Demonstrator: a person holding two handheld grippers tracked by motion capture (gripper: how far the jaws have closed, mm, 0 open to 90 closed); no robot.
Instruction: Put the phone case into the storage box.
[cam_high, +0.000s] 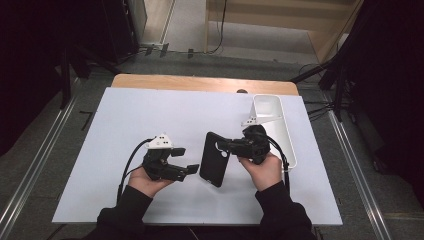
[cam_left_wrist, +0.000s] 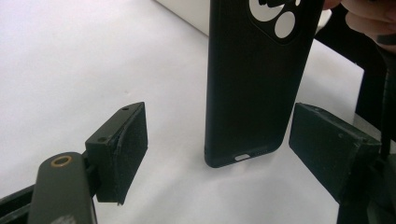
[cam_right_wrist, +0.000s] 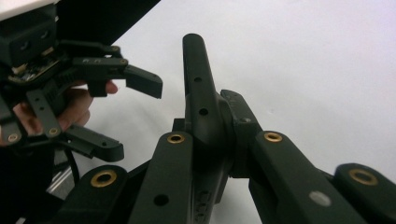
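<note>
Currently the black phone case (cam_high: 215, 159) is being held clear of the white table cover (cam_high: 150, 115) by the right gripper (cam_high: 231, 145), which is clamping it at the upper edge, beside the camera cutouts. In the right gripper view the case (cam_right_wrist: 198, 93) is running edge-on straight ahead from between the two jaws, and both pads are pressing on its opposite faces. The case's lower end, with its port opening, is pointing toward the left gripper (cam_high: 184, 161).

In the left gripper view the case (cam_left_wrist: 257, 84) is hanging upright directly ahead of the tool, with its bottom edge lying between the two pads but beyond them. The jaws of this gripper are standing apart, wider than the case, and neither pad is touching it: the left pad (cam_left_wrist: 123, 151) is sitting well clear of the case's near edge, while the right pad (cam_left_wrist: 327, 144) is sitting just beside its far edge. The left gripper (cam_right_wrist: 112, 112) is also appearing in the right gripper view, to the left of the clamped case, with its jaws spread.

Behind the right gripper, a white bin (cam_high: 272, 117) is standing along the far right edge of the table cover. Each gripper is being carried in a hand with a dark sleeve (cam_high: 125, 210).
</note>
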